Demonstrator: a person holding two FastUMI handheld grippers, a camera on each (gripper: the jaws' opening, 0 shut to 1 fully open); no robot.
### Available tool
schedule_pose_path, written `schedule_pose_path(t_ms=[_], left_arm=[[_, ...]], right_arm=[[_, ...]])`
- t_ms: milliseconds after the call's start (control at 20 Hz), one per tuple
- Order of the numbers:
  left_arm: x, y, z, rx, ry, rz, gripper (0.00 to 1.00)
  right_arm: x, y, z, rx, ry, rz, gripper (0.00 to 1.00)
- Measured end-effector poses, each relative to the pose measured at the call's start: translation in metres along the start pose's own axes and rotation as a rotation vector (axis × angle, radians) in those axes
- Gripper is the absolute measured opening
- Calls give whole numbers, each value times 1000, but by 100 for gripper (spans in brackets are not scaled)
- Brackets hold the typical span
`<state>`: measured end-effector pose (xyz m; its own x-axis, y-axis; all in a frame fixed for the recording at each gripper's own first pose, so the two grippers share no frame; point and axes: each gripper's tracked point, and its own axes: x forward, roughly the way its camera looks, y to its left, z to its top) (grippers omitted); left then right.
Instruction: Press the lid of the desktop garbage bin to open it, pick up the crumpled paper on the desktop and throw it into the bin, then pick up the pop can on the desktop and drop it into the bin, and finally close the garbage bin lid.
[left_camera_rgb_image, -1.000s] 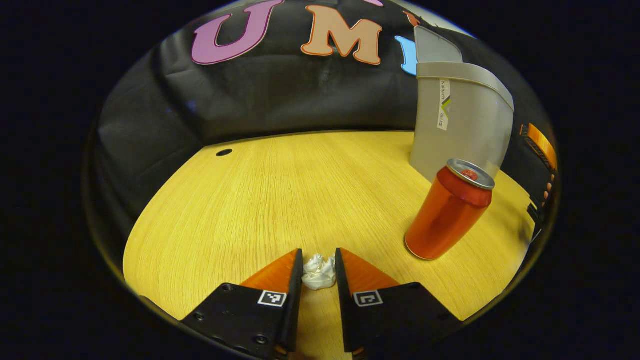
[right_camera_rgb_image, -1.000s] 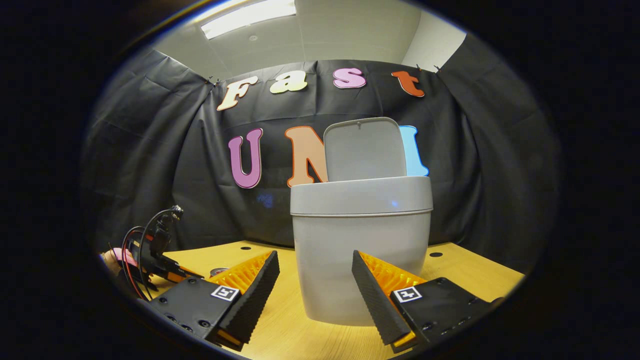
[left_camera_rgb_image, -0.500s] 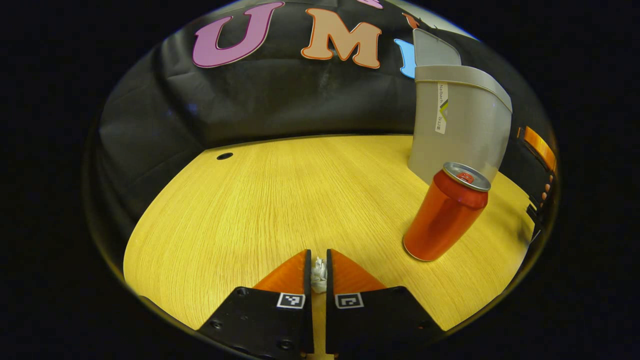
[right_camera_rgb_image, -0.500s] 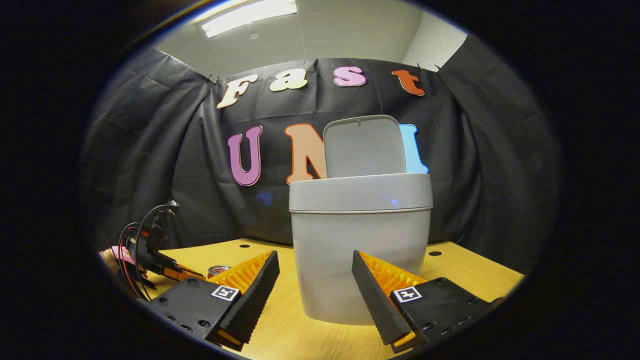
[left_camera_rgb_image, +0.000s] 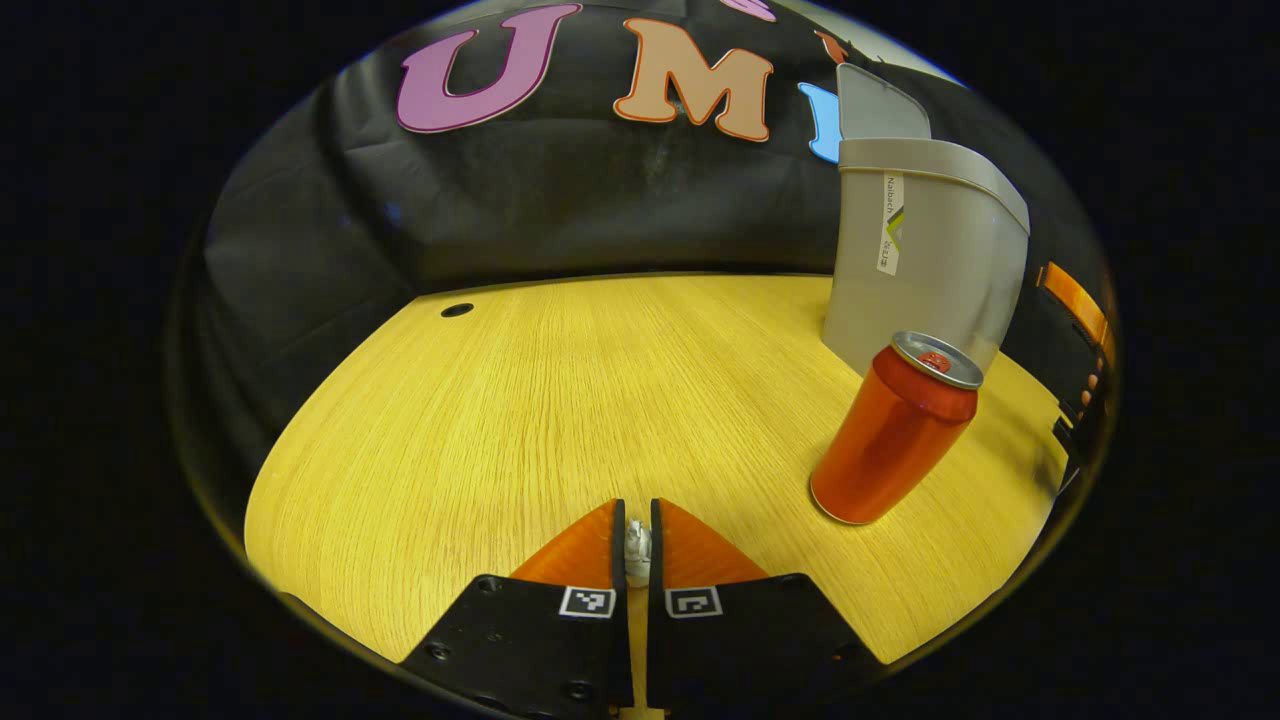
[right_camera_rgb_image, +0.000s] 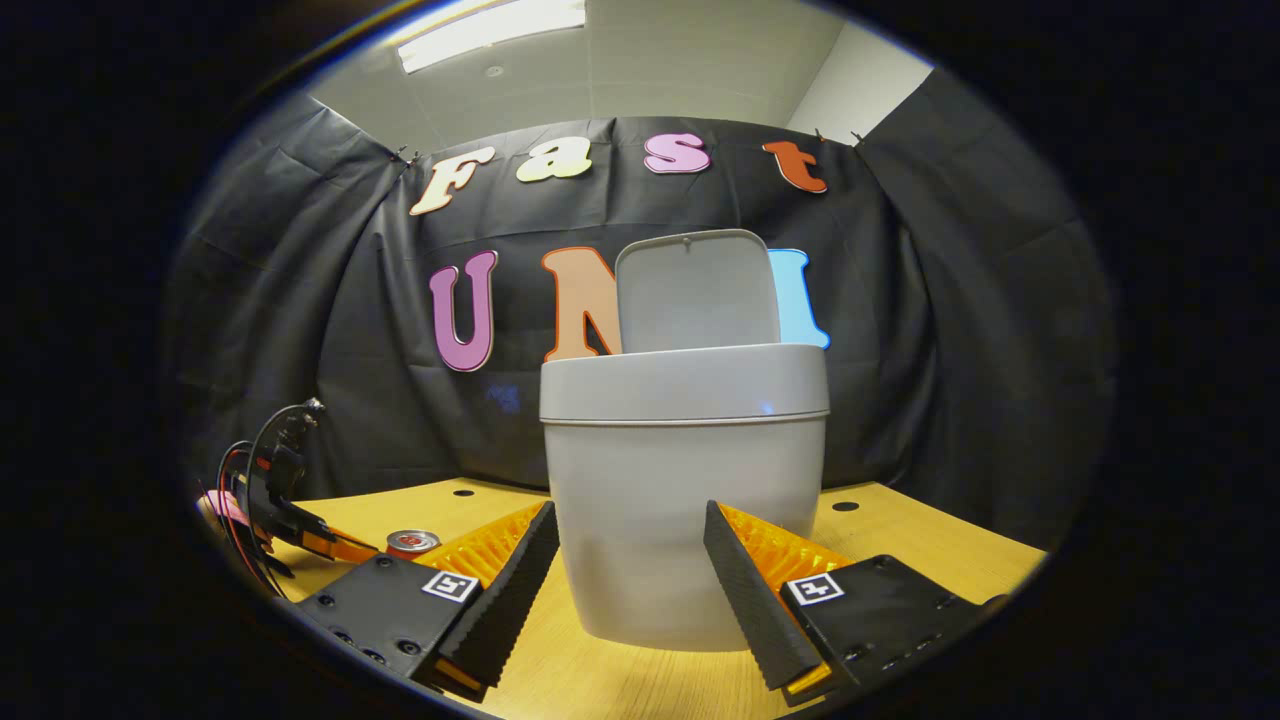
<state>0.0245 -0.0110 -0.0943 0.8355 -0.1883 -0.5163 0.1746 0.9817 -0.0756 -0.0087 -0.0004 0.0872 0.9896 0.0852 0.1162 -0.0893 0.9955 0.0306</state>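
Observation:
In the left gripper view my left gripper (left_camera_rgb_image: 636, 530) is shut on the white crumpled paper (left_camera_rgb_image: 636, 542), squeezed thin between both fingers just over the wooden desktop (left_camera_rgb_image: 560, 390). A red pop can (left_camera_rgb_image: 890, 430) stands upright to the right. Behind it is the grey garbage bin (left_camera_rgb_image: 920, 260) with its lid (left_camera_rgb_image: 875, 105) raised. In the right gripper view my right gripper (right_camera_rgb_image: 630, 560) hangs open in front of the bin (right_camera_rgb_image: 685, 500), not touching it. The bin's lid (right_camera_rgb_image: 695, 290) stands upright. The can's top (right_camera_rgb_image: 412, 543) peeks out at the left, near the other gripper (right_camera_rgb_image: 275, 495) and its cables.
The black cloth wall closes the desk at the back. Small round holes (left_camera_rgb_image: 457, 310) are set in the desktop near the wall. An orange-edged part of the other gripper (left_camera_rgb_image: 1078, 300) shows at the far right of the left gripper view.
The left gripper's fingers closed in on the crumpled paper and squeezed it flat. The right gripper's view drifted slightly right, so the bin sits more to the left and the can's top shows.

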Motion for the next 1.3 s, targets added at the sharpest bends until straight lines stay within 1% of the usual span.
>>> schedule_pose_path(t_ms=[150, 250, 400, 550, 850, 900, 1050, 1100, 1150, 1200, 1250, 1300], left_arm=[[-1, 0, 5, -26, -4, -2, 4], [-5, 0, 15, -25, -31, 5, 4], [-18, -2, 43, -15, -91, -17, 4], [-28, -14, 81, 8, -145, -42, 4], [-52, -57, 162, 49, -277, -148, 4], [-56, -66, 173, 59, -292, -166, 4], [-64, -96, 204, 91, -323, -217, 4], [-66, -107, 214, 102, -336, -236, 3], [-68, -119, 229, 108, -356, -256, 4], [-71, -131, 240, 116, -374, -277, 3], [-75, -145, 254, 126, -397, -298, 3], [-77, -156, 267, 137, -416, -317, 3]], right_arm=[[2, -10, -4, 22, 10, -23, 96], [3, -16, -7, 22, 15, -38, 96], [5, -17, -11, 7, 28, -39, 95], [6, -16, -16, -4, 41, -34, 94], [7, -14, -25, -18, 72, -16, 94], [8, -14, -26, -17, 76, -14, 97], [9, -14, -29, -7, 86, -7, 98], [9, -15, -29, -6, 88, -6, 94], [8, -16, -30, -5, 89, -6, 97], [8, -16, -30, -5, 93, -5, 94], [9, -16, -32, -5, 97, -3, 94], [8, -16, -32, -4, 101, -2, 97]])
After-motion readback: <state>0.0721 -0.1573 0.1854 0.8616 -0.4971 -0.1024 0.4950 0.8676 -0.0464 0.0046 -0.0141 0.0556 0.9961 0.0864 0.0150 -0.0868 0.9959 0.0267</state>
